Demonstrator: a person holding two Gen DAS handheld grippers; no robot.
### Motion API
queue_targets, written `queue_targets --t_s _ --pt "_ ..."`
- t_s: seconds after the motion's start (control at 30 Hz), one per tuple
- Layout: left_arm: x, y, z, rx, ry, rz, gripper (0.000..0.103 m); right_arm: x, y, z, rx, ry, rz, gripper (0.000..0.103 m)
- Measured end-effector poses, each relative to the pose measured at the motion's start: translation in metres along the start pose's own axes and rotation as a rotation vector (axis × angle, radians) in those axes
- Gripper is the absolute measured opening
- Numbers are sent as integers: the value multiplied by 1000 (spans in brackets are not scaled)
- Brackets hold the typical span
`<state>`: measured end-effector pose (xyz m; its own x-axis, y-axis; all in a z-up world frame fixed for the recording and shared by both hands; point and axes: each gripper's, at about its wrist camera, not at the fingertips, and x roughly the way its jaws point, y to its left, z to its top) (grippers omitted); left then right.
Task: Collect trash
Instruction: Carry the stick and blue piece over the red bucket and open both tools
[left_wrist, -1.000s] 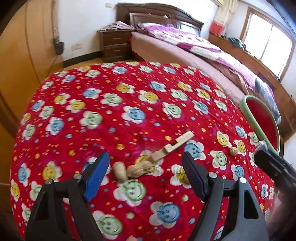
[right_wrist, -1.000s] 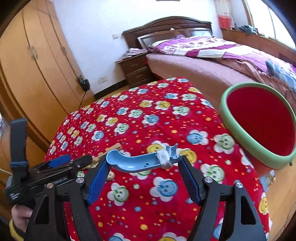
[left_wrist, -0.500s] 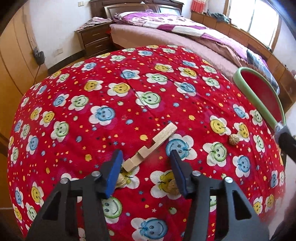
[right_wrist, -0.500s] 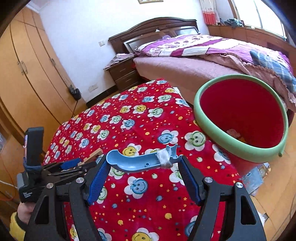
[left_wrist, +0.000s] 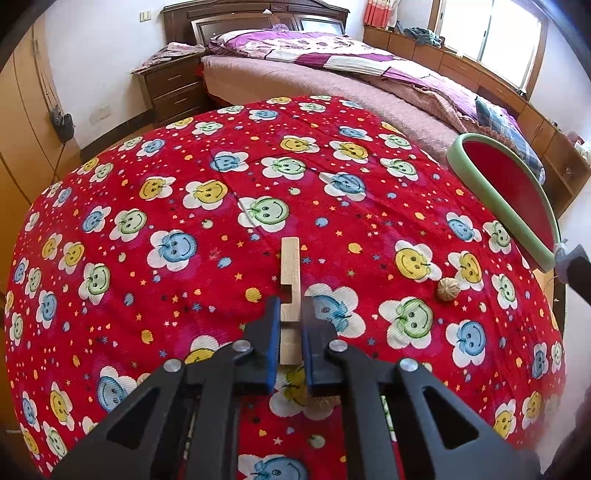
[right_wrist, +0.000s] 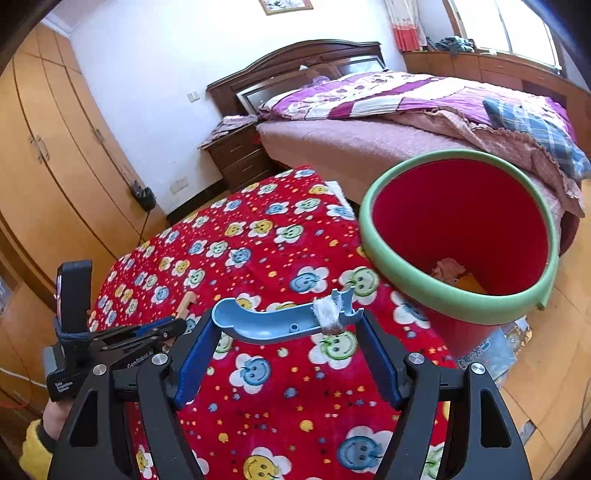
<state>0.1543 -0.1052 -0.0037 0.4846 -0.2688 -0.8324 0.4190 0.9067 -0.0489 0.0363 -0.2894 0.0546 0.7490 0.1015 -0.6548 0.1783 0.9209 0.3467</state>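
A: Left gripper (left_wrist: 289, 325)?
B: Closed tight on the near end of a wooden strip (left_wrist: 290, 273), which is lying on the red cloth (left_wrist: 184, 295).
A: Right gripper (right_wrist: 288, 350)?
B: Spread wide, with a blue plastic piece (right_wrist: 273, 321) clamped lengthwise between its pads, beside the red bin (right_wrist: 458, 302). Scraps are seen inside the bin.
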Motion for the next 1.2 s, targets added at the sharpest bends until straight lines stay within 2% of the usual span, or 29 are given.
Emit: queue_targets --t_s 0.23,0.43,0.57,0.87,1.2 --pt "-7 4 4 -45 -13 -39 10 -13 -14 4 25 -31 -1 76" --pt "-33 -5 11 -57 -77 -65 10 -22 -21 9 32 -57 11 76" --pt "-47 -15 18 -80 -101 -114 10 -28 -28 13 38 -77 9 76" --pt "-58 -68 45 -71 -128 -221 10 -40 -63 25 67 -119 -23 76" --pt "-39 -140 76 -9 -113 -309 10 -46 -120 36 145 -141 -92 76"
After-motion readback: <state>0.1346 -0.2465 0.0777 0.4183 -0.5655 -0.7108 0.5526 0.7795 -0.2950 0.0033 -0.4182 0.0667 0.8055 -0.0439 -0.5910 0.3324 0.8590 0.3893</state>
